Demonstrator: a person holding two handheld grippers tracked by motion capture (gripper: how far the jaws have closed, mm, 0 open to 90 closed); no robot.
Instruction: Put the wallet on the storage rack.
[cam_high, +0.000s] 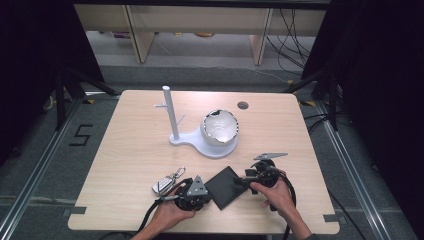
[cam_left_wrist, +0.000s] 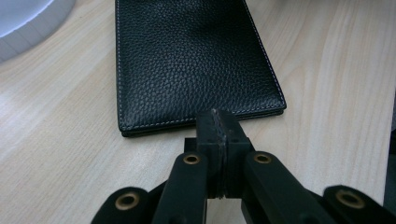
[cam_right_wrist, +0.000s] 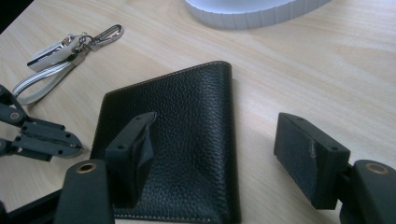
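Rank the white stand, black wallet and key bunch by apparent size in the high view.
1. white stand, counting its post and its base under the bowl
2. black wallet
3. key bunch, smallest

All lie on the table, so nearness hardly skews this.

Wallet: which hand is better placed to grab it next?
Right, probably. The right tongs stand open with one jaw over the wallet and the other beside its edge. The left tongs are shut, tips at its near edge, so they must reopen first.
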